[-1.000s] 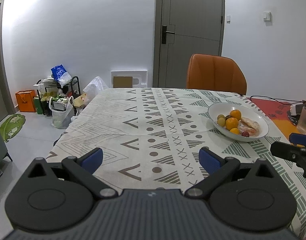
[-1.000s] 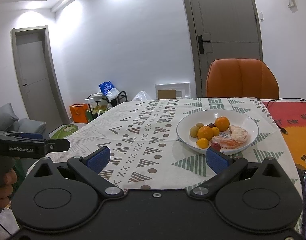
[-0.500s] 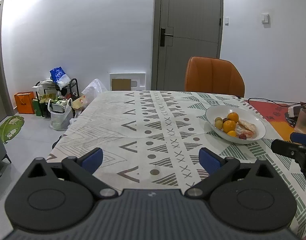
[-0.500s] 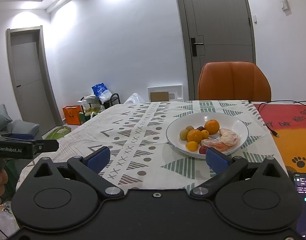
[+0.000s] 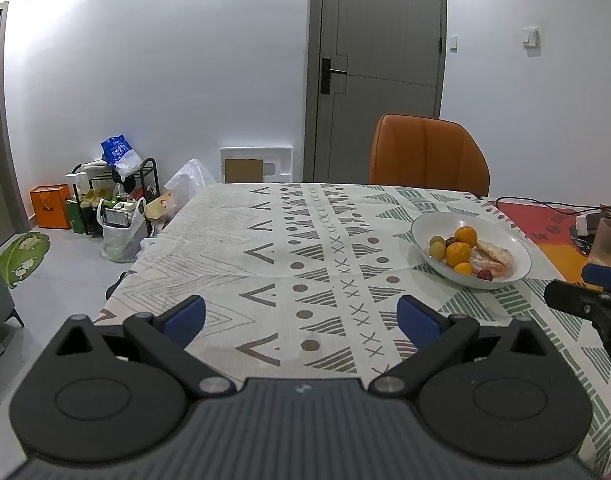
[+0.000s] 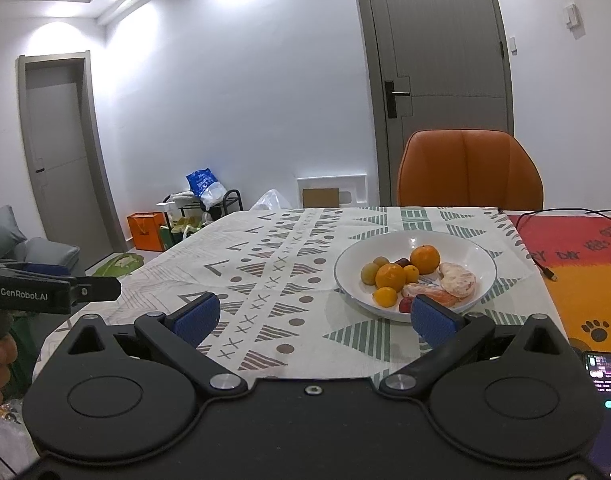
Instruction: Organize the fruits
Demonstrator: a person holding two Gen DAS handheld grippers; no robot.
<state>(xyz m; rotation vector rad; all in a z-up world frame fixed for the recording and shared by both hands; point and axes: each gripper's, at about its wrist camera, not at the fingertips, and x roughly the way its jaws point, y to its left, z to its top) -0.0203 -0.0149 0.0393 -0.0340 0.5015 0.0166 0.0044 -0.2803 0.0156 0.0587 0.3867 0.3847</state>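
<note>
A white bowl (image 5: 505, 236) (image 6: 465, 246) on the patterned tablecloth (image 5: 289, 248) holds oranges (image 6: 424, 259), small green fruits (image 6: 370, 273), a red fruit and peeled citrus segments (image 6: 457, 280). My left gripper (image 5: 301, 318) is open over the cloth near the front edge, well left of the bowl, with nothing between its fingers. My right gripper (image 6: 315, 318) is open too, hovering just in front of the bowl; its right pad (image 6: 433, 322) overlaps the bowl's near rim in the right wrist view.
An orange chair (image 5: 427, 156) stands at the table's far side. A red-orange mat (image 6: 577, 264) with a cable, a cup (image 5: 607, 242) and a phone (image 6: 605, 376) lie at the right. Bags and a rack (image 5: 117, 196) clutter the floor at left.
Both grippers have drawn back and risen a little; the bowl looks smaller and further off in the left wrist view. Both stay open.
</note>
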